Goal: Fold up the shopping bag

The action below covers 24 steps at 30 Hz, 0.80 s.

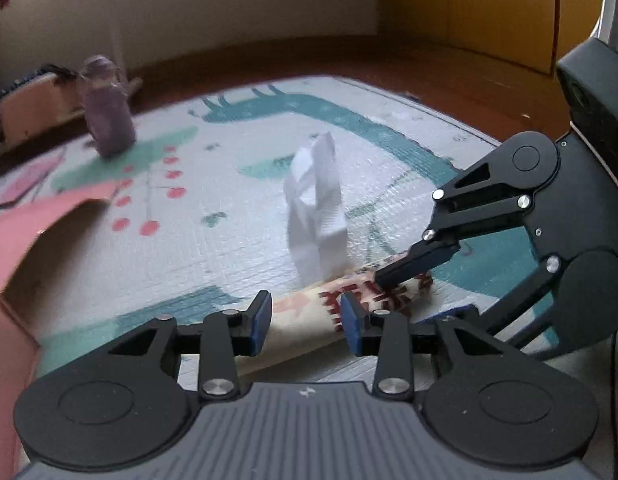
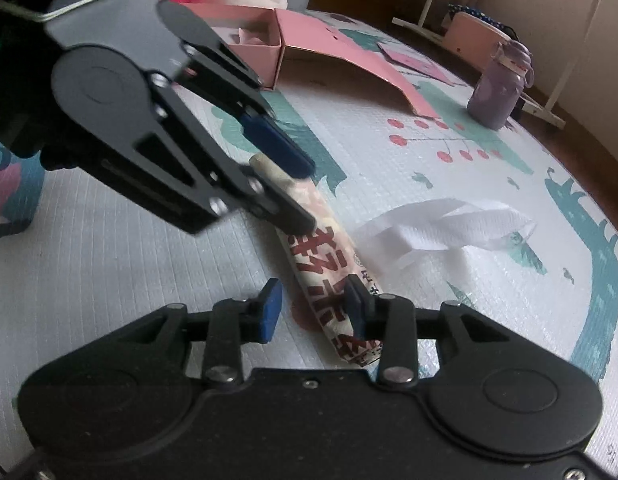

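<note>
Play mat on the floor fills both views, white with teal and pink print. On it, far side: open pink cardboard box, purple water bottle. No desk here, all work is at floor level.

Shopping bag lies near the middle of the mat, already folded down to a narrow roll, cream with red lettering, flat on the mat. Its white handles stick out loose to one side, crumpled and partly standing up.

Left hand-held gripper sits over one end of the roll, jaws apart; roll shows between the blue pads, but whether they press on it I cannot tell. Right hand-held gripper is over the other end, jaws apart, one blue pad clear of the roll, the other beside or on top of it; no clamp visible.

Handling, judged: thin non-woven or plastic fabric, very light, soft, springy, so the roll likely loosens once let go. Surface looks a bit slick, pads may slide. Not fragile. Best hold seems across the roll's thickness near each end, pinching all layers together, not a single edge. The handles are floppy; they probably need tucking or wrapping around the roll, picked up at the loop where the strap doubles.
</note>
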Available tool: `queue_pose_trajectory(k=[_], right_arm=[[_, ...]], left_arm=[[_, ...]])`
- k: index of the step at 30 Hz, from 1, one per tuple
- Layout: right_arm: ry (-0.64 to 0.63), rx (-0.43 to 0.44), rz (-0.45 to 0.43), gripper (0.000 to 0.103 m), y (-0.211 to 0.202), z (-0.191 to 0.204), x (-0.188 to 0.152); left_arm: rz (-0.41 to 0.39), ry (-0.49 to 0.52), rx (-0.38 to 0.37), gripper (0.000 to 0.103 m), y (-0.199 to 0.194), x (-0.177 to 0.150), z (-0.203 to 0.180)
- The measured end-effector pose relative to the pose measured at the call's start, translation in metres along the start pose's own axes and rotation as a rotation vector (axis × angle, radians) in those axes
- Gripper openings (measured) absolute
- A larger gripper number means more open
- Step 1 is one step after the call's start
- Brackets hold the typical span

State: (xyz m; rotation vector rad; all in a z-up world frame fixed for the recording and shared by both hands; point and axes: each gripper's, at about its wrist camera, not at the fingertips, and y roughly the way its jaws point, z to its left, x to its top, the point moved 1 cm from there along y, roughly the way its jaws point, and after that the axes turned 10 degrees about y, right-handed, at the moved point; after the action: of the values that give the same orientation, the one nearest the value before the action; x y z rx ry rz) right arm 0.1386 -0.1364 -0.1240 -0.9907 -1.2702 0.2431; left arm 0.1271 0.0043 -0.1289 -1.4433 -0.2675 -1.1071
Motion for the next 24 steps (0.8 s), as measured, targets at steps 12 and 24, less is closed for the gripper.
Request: queue_pose_trajectory(k=[12,24], right_arm=[[-0.115,-0.124,-0.024,0.059,0.008,0.016,0.003],[-0.340,-0.271,0.012,0.062,0.012,0.051,0.011]], left_arm=[[0.155,-0.088,-0.073,0.037,0.026,0.017,0.020],[0.113,-0.168,-0.005,0.039,0.020,0.010,0.013]])
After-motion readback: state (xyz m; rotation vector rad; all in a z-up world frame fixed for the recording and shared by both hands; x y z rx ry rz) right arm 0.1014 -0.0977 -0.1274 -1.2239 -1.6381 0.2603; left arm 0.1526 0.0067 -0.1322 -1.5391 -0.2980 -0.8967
